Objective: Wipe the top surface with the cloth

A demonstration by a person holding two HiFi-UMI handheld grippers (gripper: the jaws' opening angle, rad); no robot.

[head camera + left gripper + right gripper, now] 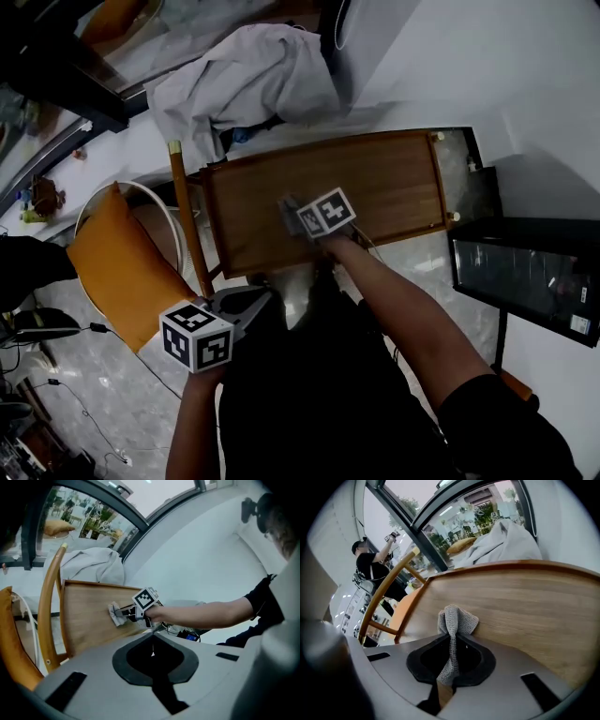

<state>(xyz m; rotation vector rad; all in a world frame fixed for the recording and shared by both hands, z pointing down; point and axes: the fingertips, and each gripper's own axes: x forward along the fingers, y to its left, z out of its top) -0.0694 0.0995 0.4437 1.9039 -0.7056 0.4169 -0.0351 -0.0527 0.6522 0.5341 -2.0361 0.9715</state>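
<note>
The grey cloth (pixel 457 619) is lying bunched on the wooden table top (pixel 529 602), near the middle of the board towards its front edge in the head view, and it is being pinched by the right gripper (pixel 451 638). That gripper's jaws are closing tight on a twisted fold of the fabric, which is running down between them while the loose end is pressing against the wood. The left gripper view is showing the same thing from the side: the cloth (pixel 114 614) touching the table top (pixel 86 620) at the tip of the right gripper (pixel 125 613), with the person's bare forearm reaching out behind it.

The left gripper (pixel 152 644) is hanging back off the table, close to the person's body, its jaws meeting with nothing between them.

Beside the table's left end a wooden chair (pixel 180 211) is standing with an orange cushion (pixel 117 262) on it. Beyond the far edge a pale crumpled sheet (pixel 253 80) is lying in a heap
</note>
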